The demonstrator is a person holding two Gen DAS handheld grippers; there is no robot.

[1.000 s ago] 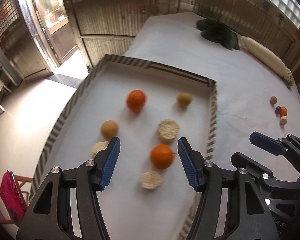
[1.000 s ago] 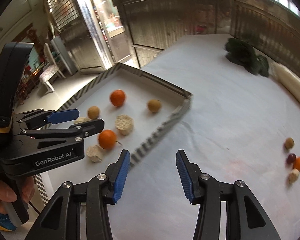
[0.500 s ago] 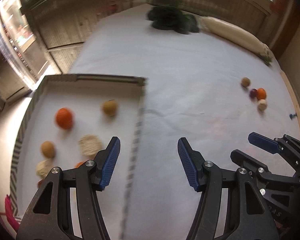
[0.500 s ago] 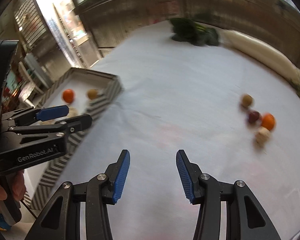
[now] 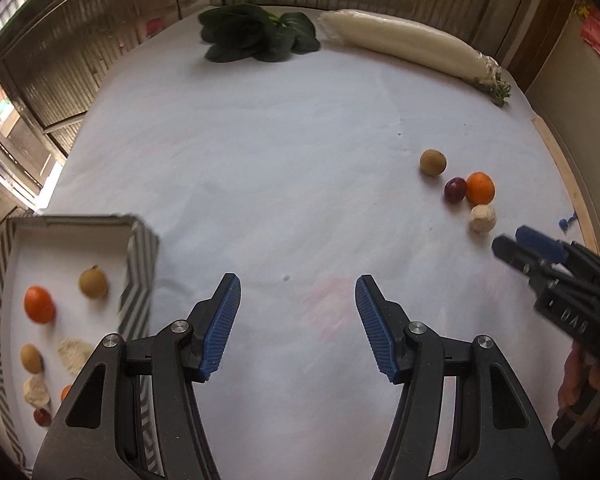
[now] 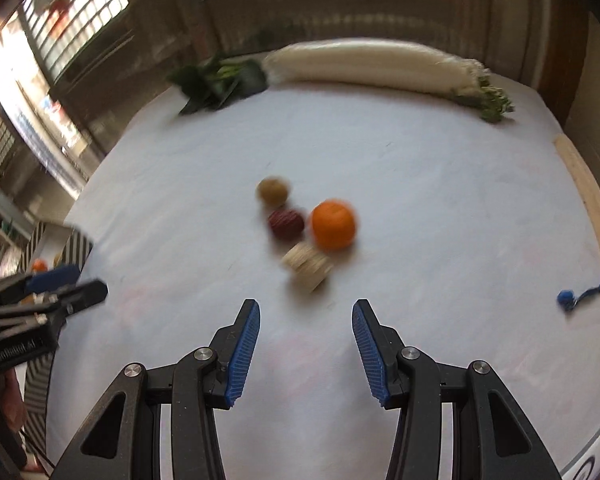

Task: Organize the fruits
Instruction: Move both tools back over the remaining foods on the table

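A cluster of small fruits lies on the white table: an orange [image 6: 333, 224], a dark red fruit [image 6: 286, 222], a brown fruit [image 6: 273, 191] and a pale beige one [image 6: 307, 266]. The cluster also shows at the right of the left wrist view, with the orange [image 5: 479, 188]. My right gripper [image 6: 305, 354] is open and empty, just short of the beige fruit. My left gripper [image 5: 298, 326] is open and empty over bare table. A striped tray [image 5: 139, 264] at the left holds several fruits, among them an orange [image 5: 39, 304].
Dark leafy greens [image 5: 256, 38] and a long white radish [image 5: 404, 48] lie at the table's far edge. A small blue object [image 6: 572, 299] sits near the right edge. The right gripper's body [image 5: 556, 276] shows in the left wrist view.
Both grippers have swung right, away from the tray. The right gripper has come close to the loose fruit cluster. Both stay open and empty.
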